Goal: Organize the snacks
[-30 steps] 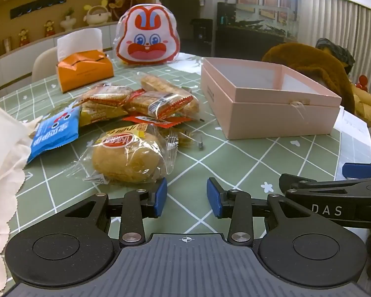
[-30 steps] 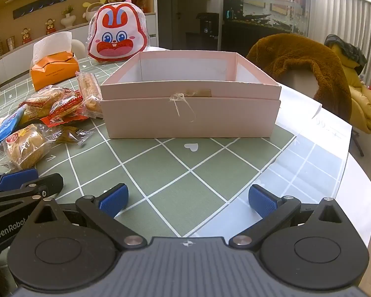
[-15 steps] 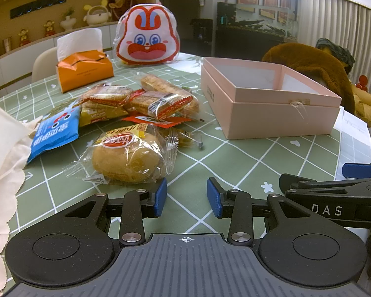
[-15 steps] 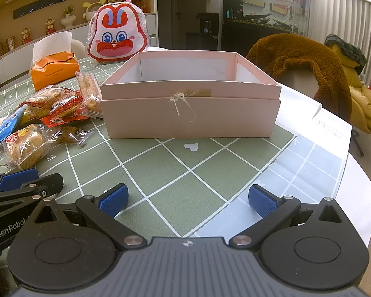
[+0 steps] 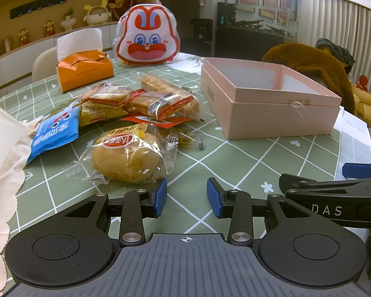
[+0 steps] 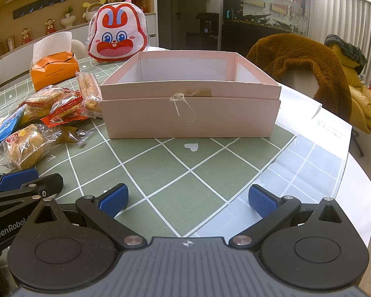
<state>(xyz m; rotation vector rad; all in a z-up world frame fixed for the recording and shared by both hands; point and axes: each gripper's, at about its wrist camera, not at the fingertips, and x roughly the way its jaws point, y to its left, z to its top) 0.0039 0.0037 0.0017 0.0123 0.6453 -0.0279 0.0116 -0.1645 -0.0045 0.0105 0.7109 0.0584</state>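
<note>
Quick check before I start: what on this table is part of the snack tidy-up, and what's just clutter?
Job items:
- wrapped bun
- blue packet
- cracker packs
- pink box, apparently empty

Just lying about:
- orange tissue box
- rabbit-face bag
- brown coat

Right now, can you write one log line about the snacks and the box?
left gripper open, empty | right gripper open, empty | snacks piled on table, left of box | box open, no snacks seen inside
</note>
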